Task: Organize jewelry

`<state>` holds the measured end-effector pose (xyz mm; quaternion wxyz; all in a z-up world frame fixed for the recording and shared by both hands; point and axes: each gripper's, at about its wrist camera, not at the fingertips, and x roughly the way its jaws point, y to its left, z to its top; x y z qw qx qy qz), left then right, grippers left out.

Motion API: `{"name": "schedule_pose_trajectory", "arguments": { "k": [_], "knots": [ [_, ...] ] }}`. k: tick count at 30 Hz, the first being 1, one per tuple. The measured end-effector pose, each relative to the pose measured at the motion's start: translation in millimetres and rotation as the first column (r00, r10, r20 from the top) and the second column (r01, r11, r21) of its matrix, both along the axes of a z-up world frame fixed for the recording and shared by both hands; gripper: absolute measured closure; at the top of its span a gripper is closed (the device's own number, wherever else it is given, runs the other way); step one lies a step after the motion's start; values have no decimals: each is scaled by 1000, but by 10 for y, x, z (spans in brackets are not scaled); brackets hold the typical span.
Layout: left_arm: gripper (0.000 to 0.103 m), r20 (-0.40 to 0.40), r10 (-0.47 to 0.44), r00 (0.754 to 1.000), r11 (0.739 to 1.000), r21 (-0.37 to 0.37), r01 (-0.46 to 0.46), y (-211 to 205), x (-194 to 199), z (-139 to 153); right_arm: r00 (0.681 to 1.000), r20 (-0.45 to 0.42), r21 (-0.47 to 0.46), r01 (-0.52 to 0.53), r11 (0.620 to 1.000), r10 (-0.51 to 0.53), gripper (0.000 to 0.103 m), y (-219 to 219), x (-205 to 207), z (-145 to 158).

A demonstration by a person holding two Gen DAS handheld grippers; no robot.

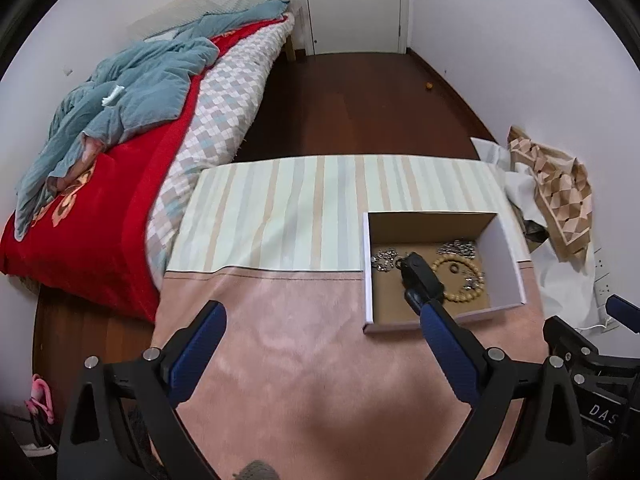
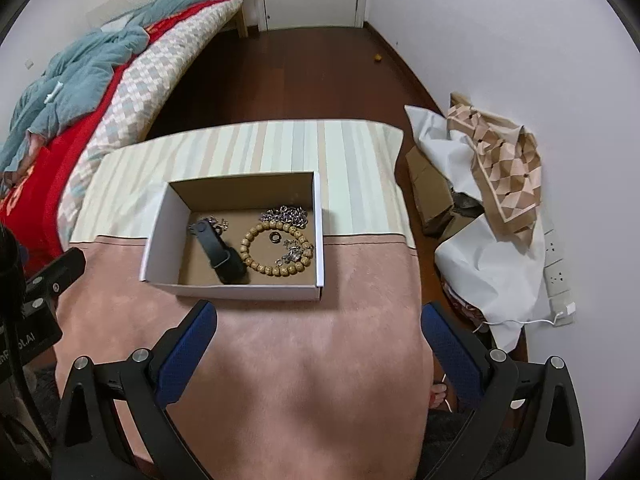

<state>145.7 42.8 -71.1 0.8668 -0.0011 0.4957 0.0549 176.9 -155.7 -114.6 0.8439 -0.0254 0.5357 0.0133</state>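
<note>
Jewelry: bead bracelet (image 2: 276, 248), chains (image 2: 289, 214), black strap (image 2: 218, 250) inside box (image 2: 248, 291).
Box: table's (image 2: 280, 360) far-right area.
Left gripper (image 1: 320, 344): spread, empty.
Right gripper (image 2: 318, 340): spread, empty.

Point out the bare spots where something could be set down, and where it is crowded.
Free: pink cloth between box and right tongs; striped cloth behind the box; box floor's near-left corner. Crowded: box's right half, with bead bracelet, ring and chains.
</note>
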Motion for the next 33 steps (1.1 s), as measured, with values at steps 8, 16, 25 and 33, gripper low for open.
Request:
{"name": "schedule_pose_trajectory", "arguments": {
  "k": [8,16,25,33],
  "knots": [
    [4,87,14,996,1000,-17,-13,10,-490,597,992,123,-3,0,1000,0,0,-26,-506,740],
    [4,169,14,986,999,-37,-7,36,-924,1165,975,222,12,-3,1000,1,0,-42,-984,1405],
    [4,195,-8,981,998,-52,18,-5,-1287,1506,950,311,11,5,1000,-8,0,-68,-1476,1973],
    [4,187,-2,982,998,-64,15,-12,-1426,1574,948,318,28,0,1000,-9,0,-61,-1697,2157]
  ]
}}
